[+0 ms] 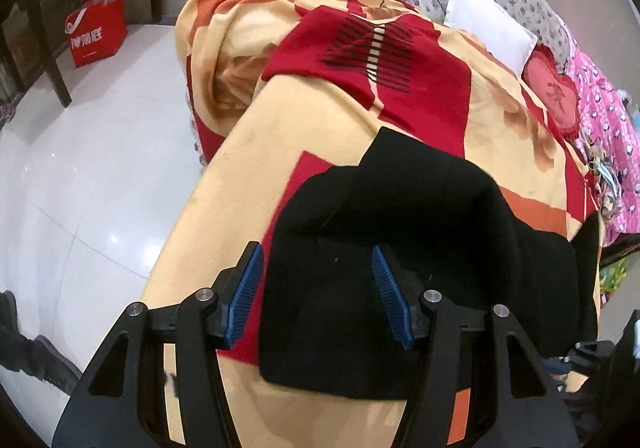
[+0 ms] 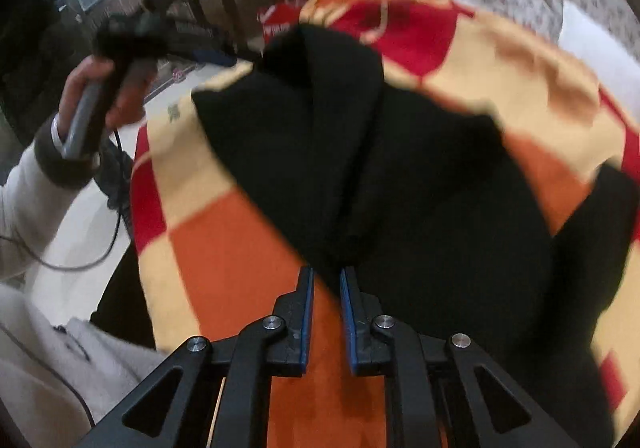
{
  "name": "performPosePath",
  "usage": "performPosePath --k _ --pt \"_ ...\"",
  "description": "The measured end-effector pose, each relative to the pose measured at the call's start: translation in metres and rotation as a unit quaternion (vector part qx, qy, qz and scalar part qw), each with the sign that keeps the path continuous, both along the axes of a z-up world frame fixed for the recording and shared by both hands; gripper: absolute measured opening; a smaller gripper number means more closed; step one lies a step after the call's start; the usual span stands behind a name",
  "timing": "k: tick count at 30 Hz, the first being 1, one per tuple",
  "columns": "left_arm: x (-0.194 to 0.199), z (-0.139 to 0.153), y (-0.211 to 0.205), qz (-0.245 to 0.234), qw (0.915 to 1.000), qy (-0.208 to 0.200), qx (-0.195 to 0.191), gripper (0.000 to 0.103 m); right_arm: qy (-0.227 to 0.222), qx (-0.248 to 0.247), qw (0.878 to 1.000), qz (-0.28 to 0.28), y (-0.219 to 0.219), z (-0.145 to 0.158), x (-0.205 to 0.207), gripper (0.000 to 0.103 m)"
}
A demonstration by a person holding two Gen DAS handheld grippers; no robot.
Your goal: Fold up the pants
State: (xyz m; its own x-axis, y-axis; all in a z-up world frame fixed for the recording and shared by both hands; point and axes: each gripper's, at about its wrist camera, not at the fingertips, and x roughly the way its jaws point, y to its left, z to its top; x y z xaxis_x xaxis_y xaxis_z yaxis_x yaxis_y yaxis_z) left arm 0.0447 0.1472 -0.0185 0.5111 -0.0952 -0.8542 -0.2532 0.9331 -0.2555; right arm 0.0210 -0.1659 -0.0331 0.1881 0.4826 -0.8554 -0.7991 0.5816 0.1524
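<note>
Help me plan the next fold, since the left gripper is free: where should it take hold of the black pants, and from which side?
Probably the near left corner of the black pants, coming in from the floor side. The left gripper hangs open over that edge, which lies flat on the patterned blanket with cloth free to pinch. The right gripper looks closed on the pants' near edge, though that view is blurred.

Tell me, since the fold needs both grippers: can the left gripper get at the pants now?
Probably yes. The left gripper is open just above the black pants on the blanket, and nothing lies between them.
</note>
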Motion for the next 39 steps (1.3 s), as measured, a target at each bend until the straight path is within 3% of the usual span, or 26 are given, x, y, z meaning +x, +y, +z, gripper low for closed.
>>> performPosePath --k 3,5,6,9,11,14,17,18,20,21,23,25,28,30,31,33,34,37,39 --pt "-0.004 0.004 -0.003 -0.007 0.9999 -0.007 0.004 0.056 0.004 0.060 0.998 -0.036 -0.015 0.024 0.004 0.016" --pt "-0.004 0.005 -0.002 -0.008 0.9999 -0.009 0.005 0.056 0.008 0.116 0.991 -0.061 -0.021 0.046 0.015 0.033" --pt "-0.003 0.004 -0.002 -0.008 0.9999 -0.009 0.002 0.056 0.001 0.134 0.988 -0.077 -0.019 0.056 0.023 0.036" --pt "-0.003 0.001 0.001 -0.005 1.0000 -0.004 -0.003 0.056 -0.011 0.154 0.983 -0.101 0.010 0.068 0.053 0.038" --pt "-0.004 -0.002 0.003 -0.004 1.0000 -0.001 -0.004 0.056 0.026 0.166 0.980 -0.109 0.032 0.062 0.079 0.038" --pt "-0.010 -0.001 0.010 0.000 1.0000 0.002 -0.001 0.056 0.077 0.142 0.979 -0.123 0.076 0.032 0.116 0.038" --pt "-0.017 0.003 0.022 0.011 0.9999 -0.002 -0.002 0.056 0.124 0.156 0.969 -0.146 0.095 0.003 0.145 0.038" --pt "-0.020 0.005 0.027 0.015 0.9999 -0.004 -0.001 0.056 0.138 0.174 0.963 -0.153 0.096 -0.001 0.150 0.036" --pt "-0.023 0.007 0.033 0.021 0.9998 -0.004 0.001 0.056 0.162 0.234 0.947 -0.149 0.093 0.000 0.153 0.006" --pt "-0.026 0.011 0.039 0.026 0.9996 -0.007 0.001 0.056 0.165 0.251 0.943 -0.142 0.092 0.006 0.150 0.005" --pt "-0.031 0.017 0.046 0.034 0.9993 -0.018 -0.001 0.056 0.146 0.268 0.948 -0.095 0.095 0.027 0.131 0.002" --pt "-0.036 0.022 0.054 0.046 0.9985 -0.029 -0.004 0.056 0.098 0.244 0.963 -0.055 0.103 0.048 0.107 0.002" --pt "-0.038 0.022 0.058 0.050 0.9983 -0.025 -0.011 0.056 0.052 0.243 0.968 -0.037 0.101 0.065 0.089 0.002" --pt "-0.038 0.020 0.056 0.047 0.9986 -0.020 -0.013 0.056 0.010 0.208 0.976 -0.063 0.102 0.067 0.088 0.002" --pt "-0.038 0.020 0.054 0.043 0.9988 -0.018 -0.011 0.056 -0.009 0.191 0.979 -0.077 0.103 0.065 0.089 0.005" --pt "-0.038 0.020 0.050 0.038 0.9990 -0.020 -0.011 0.056 -0.015 0.149 0.984 -0.097 0.111 0.051 0.103 0.039" --pt "-0.037 0.019 0.049 0.036 0.9991 -0.020 -0.012 0.056 0.004 0.133 0.984 -0.115 0.114 0.038 0.112 0.065" --pt "-0.035 0.017 0.047 0.032 0.9993 -0.015 -0.013 0.056 0.073 0.144 0.975 -0.154 0.111 0.004 0.144 0.067" --pt "-0.033 0.019 0.047 0.031 0.9994 -0.013 -0.009 0.056 0.113 0.169 0.965 -0.167 0.112 -0.010 0.154 0.057"
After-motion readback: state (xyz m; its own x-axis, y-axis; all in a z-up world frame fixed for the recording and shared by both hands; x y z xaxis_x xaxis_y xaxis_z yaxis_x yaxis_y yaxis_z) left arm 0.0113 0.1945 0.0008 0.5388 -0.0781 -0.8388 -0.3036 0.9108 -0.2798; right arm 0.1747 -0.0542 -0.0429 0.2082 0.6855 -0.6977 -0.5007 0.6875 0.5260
